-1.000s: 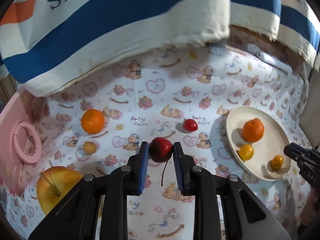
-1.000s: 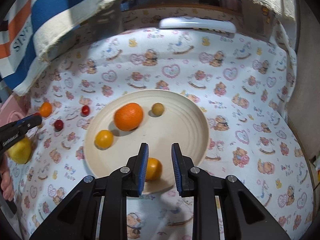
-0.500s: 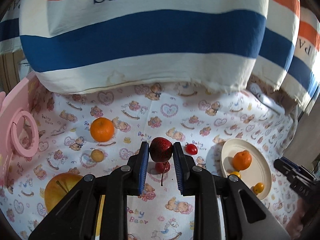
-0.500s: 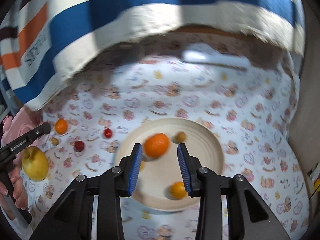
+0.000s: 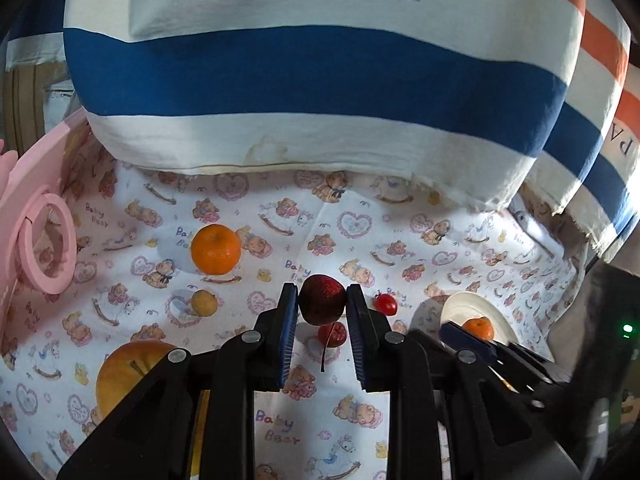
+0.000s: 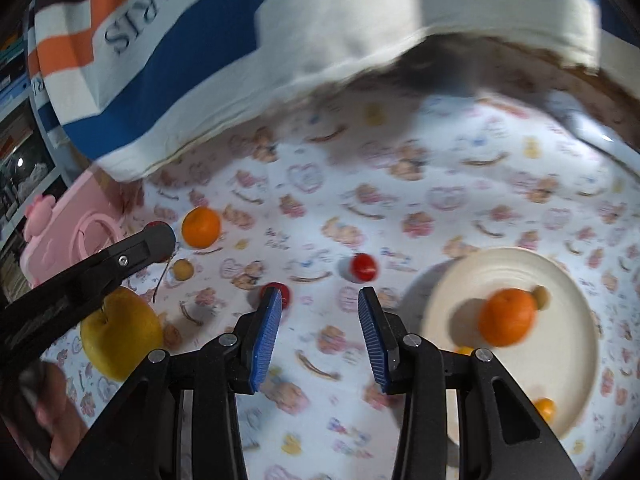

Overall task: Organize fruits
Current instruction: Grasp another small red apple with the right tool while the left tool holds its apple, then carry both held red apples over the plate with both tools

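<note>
My left gripper (image 5: 322, 296) is shut on a dark red cherry (image 5: 322, 305), held above the printed cloth with its stem hanging down. A second red cherry (image 5: 333, 334) lies on the cloth right under it. My right gripper (image 6: 320, 312) stands open over the cloth with nothing between its fingers. It is left of the cream plate (image 6: 520, 258), and the red cherry (image 6: 280, 292) lies just beyond its left pad. The plate holds an orange (image 6: 507, 317) and three small round fruits. A cherry tomato (image 6: 363, 267) lies ahead of the right gripper.
On the cloth to the left lie an orange (image 5: 216, 249), a small tan fruit (image 5: 204, 302) and a yellow apple (image 5: 128, 372). A pink toy panel (image 5: 44, 248) borders the left. A striped "PARIS" cushion (image 5: 320, 80) overhangs the back. A hand (image 6: 52, 412) shows at lower left.
My right gripper opened, left the small orange fruit on the plate and swung left over the cloth. My left gripper rose and shifted with the cherry still in it.
</note>
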A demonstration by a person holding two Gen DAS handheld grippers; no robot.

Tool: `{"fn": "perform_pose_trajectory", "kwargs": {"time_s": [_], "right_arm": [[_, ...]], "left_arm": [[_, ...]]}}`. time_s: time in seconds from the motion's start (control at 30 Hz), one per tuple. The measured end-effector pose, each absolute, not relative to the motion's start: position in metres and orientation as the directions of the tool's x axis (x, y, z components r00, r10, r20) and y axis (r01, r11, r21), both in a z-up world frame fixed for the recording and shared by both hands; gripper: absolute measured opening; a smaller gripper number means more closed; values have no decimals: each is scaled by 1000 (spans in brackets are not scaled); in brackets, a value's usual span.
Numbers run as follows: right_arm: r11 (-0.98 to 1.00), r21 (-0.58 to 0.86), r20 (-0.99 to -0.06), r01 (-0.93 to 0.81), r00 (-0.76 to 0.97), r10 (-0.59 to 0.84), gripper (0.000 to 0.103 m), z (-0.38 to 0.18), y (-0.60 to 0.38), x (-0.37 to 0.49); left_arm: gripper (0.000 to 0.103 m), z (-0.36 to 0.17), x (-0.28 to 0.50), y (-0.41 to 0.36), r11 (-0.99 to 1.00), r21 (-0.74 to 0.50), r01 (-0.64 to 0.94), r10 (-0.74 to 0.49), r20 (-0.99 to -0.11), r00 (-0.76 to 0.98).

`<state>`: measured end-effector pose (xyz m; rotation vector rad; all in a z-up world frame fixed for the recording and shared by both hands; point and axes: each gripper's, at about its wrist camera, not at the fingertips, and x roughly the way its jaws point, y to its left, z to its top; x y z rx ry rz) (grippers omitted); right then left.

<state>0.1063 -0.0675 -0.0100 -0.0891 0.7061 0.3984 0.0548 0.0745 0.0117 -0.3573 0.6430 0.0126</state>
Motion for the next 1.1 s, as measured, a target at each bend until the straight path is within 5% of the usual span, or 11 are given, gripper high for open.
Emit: {"fn": "perform_pose_trajectory", "kwargs": {"time_s": [0.27,1.1], "right_arm": [[902,152,-666,-403,633,395,42,-27,-53,131],[889,27,-706,-457,621,340,29,-52,-15,144]], "left_arm": [[24,-2,64,94,918,-333,-217,-49,-637,769],[24,3,54,111,895,-381,-231,-55,-609,791]]}}
